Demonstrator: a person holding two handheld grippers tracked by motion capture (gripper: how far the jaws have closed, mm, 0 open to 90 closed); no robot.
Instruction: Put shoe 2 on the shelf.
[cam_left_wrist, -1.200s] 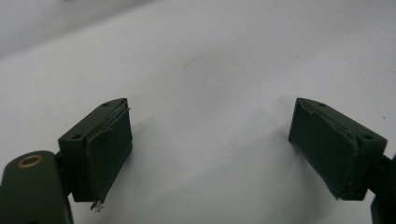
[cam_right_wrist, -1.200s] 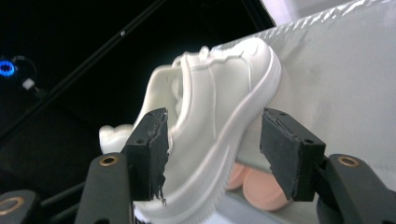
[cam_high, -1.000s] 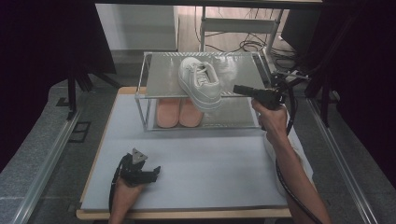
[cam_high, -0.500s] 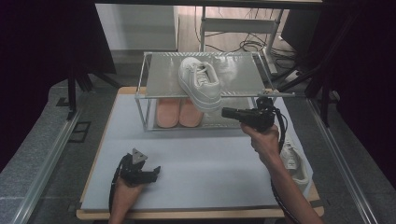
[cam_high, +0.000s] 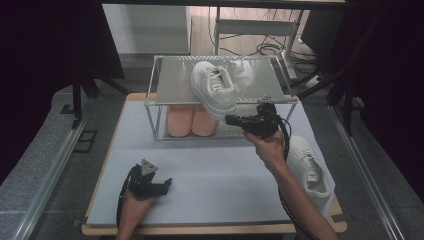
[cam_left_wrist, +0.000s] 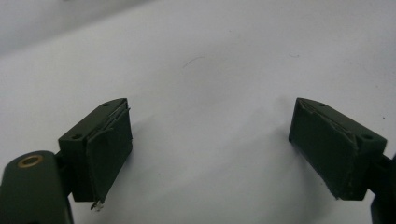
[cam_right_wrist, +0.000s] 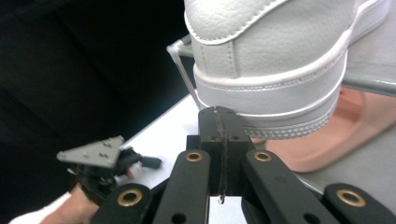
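Shoes are what the work is about on this table. One white sneaker (cam_high: 215, 89) sits on top of a little see-through rack (cam_high: 165, 80), with its heel hanging out past the front edge of the rack's top shelf. In the right gripper view that white heel (cam_right_wrist: 275, 60) is very close, just above and behind the black jaw tips.

The right gripper (cam_high: 231, 119) is held up in front of the rack, pointing at the heel from just below it. Its jaws have just been closing, and now the two pads are pressed flat together with nothing between them. The right gripper view does not make it plain whether the tips touch the sole.

Under the top shelf lie pink slippers (cam_high: 191, 120), side by side.

A second white sneaker (cam_high: 310, 170) lies on the white table mat (cam_high: 220, 170) at the right, beside the person's right forearm.

The left gripper (cam_high: 164, 183) rests low on the mat near the front edge, well apart from the rack. In the left gripper view its jaws stand wide apart over bare white mat (cam_left_wrist: 210, 93), holding nothing.
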